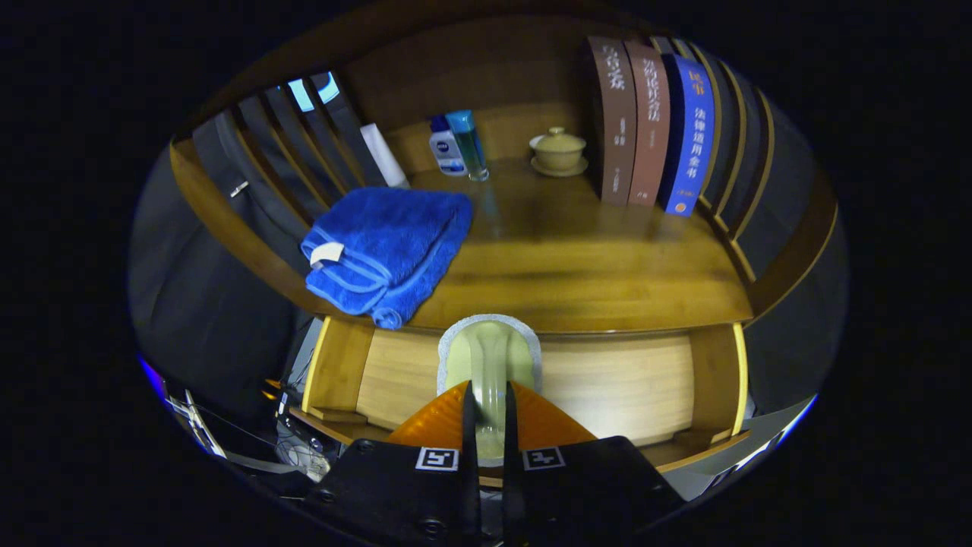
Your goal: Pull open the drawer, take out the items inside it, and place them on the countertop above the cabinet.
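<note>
The gripper (490, 414) has its fingers nearly together, pinching the handle of a pale green scrubbing brush (490, 357) whose head stands just ahead of them at 12 o'clock. Below the brush lies the open drawer (607, 384). Beyond is the countertop (577, 258): a folded blue towel (387, 251) at 10 o'clock, two bottles (458, 144) and a lidded cup (559, 152) farther back, three books (653, 125) at 1 o'clock.

A glossy varnished wood countertop (577, 258) is seen; fluffy cloth forms the blue towel (387, 247); a smooth pale-green object (490, 365) is pinched by the gripper (490, 425), drawer (607, 380) wood matt
</note>
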A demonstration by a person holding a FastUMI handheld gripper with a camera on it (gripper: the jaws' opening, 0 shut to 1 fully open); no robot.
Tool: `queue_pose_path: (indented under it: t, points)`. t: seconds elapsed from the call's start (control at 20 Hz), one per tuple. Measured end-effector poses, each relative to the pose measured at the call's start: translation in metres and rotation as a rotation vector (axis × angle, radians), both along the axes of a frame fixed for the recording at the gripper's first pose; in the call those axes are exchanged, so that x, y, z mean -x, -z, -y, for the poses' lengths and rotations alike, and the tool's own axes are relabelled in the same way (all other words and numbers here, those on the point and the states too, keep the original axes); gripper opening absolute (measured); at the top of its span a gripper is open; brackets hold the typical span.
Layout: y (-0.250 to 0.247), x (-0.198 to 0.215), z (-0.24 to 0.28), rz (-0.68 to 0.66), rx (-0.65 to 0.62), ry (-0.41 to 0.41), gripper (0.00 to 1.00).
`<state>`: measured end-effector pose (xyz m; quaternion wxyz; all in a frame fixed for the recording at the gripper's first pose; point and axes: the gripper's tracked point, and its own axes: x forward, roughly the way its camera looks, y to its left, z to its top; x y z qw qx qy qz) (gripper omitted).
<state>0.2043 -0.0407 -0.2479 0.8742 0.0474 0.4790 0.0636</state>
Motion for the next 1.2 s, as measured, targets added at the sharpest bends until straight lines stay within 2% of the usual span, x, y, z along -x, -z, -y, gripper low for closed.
queue_pose_path:
  t: [0.2,0.35,0.75,1.0,1.2]
  points:
    - [-0.015,-0.024,0.009,0.057,0.047,0.008,0.16]
    - [-0.009,-0.048,0.016,0.088,0.096,0.014,0.16]
    - [0.028,-0.094,0.014,0.056,0.140,0.049,0.16]
    - [0.028,-0.131,0.016,0.055,0.209,0.051,0.16]
    - [0.034,-0.150,0.017,0.043,0.213,0.089,0.16]
